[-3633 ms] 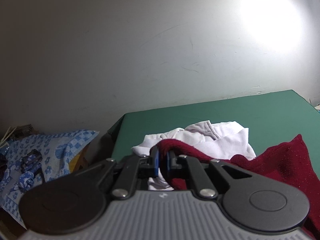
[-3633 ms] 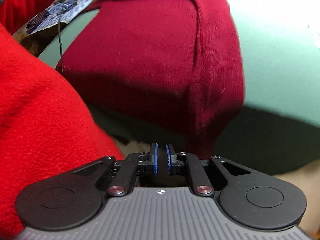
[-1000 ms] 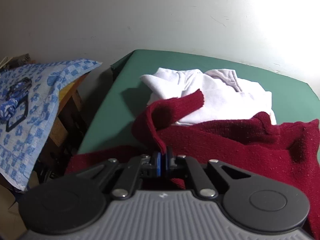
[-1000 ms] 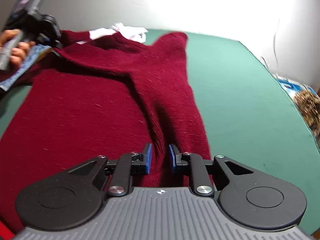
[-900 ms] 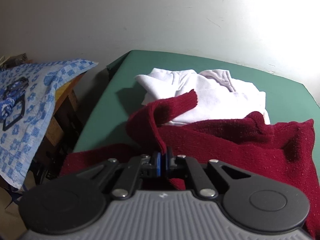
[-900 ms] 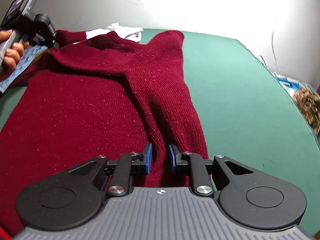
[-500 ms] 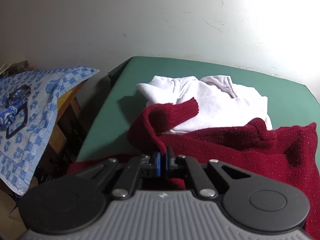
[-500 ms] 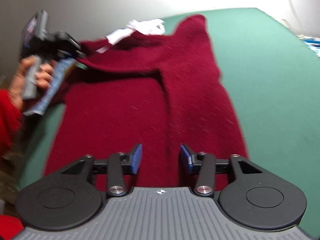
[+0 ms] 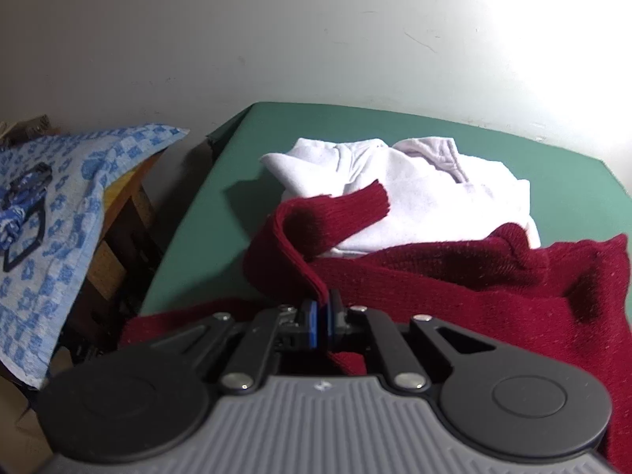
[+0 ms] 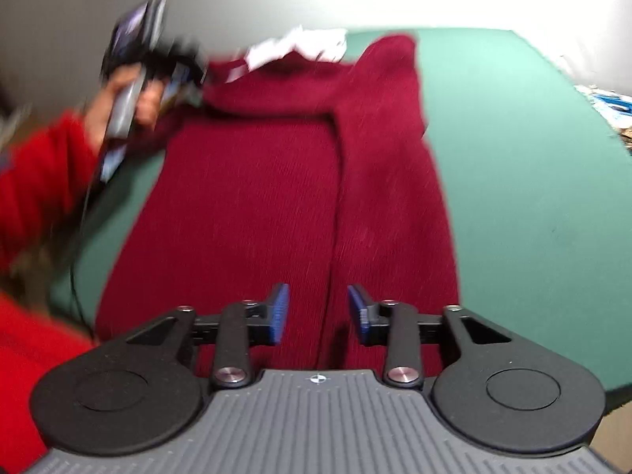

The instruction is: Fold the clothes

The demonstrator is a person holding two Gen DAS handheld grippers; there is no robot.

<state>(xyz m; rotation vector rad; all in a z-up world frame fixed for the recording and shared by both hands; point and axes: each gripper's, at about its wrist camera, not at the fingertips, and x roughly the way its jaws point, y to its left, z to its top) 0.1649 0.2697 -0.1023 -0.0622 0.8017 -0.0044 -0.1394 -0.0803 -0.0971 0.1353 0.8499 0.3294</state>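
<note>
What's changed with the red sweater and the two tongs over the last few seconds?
The right tongs let go of the dark red sweater, which now lies spread on the green table; their jaws are opening with nothing pinched between them. The left tongs stay shut on the sweater's sleeve, whose cuff lies over the white garment, still in place.

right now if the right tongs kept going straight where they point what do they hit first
Most likely the dark red knitted sweater spread on the green table. The right tongs are opening, nothing pressed between the pads, and the sweater fills the view ahead. The frame is blurred, so depth is uncertain.
</note>
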